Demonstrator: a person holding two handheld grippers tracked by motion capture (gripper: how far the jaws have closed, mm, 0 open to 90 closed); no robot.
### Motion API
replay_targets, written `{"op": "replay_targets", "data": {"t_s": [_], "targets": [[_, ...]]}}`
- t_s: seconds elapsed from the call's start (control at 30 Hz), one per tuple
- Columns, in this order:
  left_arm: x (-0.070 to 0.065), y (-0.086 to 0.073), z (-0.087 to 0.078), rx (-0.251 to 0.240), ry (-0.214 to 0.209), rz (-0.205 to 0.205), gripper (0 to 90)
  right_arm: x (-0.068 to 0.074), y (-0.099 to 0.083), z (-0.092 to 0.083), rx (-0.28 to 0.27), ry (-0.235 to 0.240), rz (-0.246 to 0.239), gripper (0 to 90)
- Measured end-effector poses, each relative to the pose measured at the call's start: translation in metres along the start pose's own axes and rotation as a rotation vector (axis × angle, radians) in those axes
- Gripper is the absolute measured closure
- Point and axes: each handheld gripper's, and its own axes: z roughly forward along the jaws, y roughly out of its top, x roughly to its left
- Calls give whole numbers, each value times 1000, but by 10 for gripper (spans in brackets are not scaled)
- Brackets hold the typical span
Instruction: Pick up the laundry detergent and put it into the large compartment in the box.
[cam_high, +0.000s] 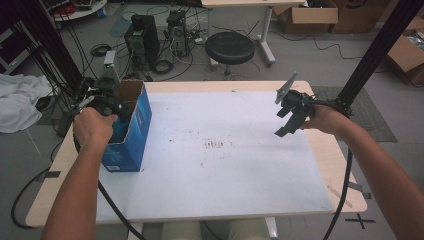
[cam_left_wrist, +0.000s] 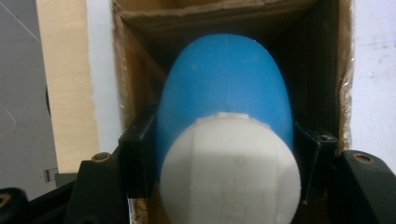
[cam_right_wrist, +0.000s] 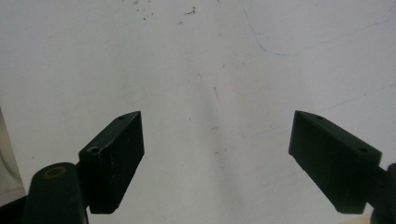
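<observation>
My table (cam_high: 330, 165) is a light wooden one, and a white sheet (cam_high: 225, 170) lies flat over most of its top, leaving bare wood along the edge beyond my right gripper (cam_high: 286, 120) and as a strip outside my left gripper (cam_high: 112, 107). A tall blue cardboard box (cam_high: 135, 131) with its top open stands upright on the sheet directly beneath my left gripper, at the sheet's left edge. Between my two grippers the sheet carries a patch of small dark specks and smudges (cam_high: 216, 144), and under my right gripper it shows faint scratches and a thin blue pen line (cam_right_wrist: 275, 51).
</observation>
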Motion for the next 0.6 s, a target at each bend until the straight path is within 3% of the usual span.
{"op": "replay_targets", "data": {"t_s": [0.4, 0.6], "targets": [[-2, -4, 9, 19, -18, 16, 379, 3, -1, -1, -3, 0, 0, 179], [-1, -4, 10, 24, -25, 3, 375, 3, -2, -1, -4, 0, 0, 179]]}}
